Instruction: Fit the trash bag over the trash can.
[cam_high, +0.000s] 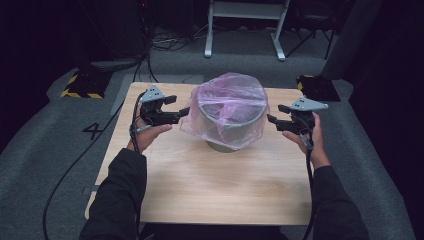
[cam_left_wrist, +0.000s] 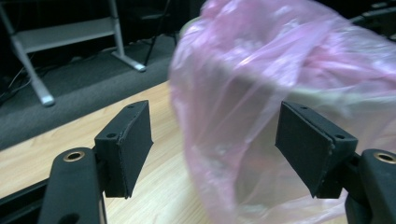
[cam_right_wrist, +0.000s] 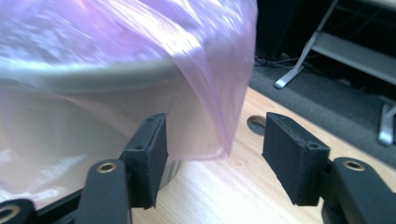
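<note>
- Sleeves (cam_high: 120, 195) came in at the bottom edge, one hand on each tool.
- Left gripper (cam_high: 180, 113) gaped wide, nothing pinched, just beside the pink bag (cam_high: 227, 107).
- Right gripper (cam_high: 272, 120) also gaped, empty (bag edge hung close in front).
- Bag was draped over the grey bucket (cam_high: 232, 127), mid-table (cam_high: 200, 190).

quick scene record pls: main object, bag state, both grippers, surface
main object: grey round bin, upright on the table
bag: pink plastic bag draped over the bin's rim, hanging down its sides
left gripper: open, at the bag's left side, nothing pinched
right gripper: open, at the bag's right side, nothing pinched
surface: wooden table
</note>
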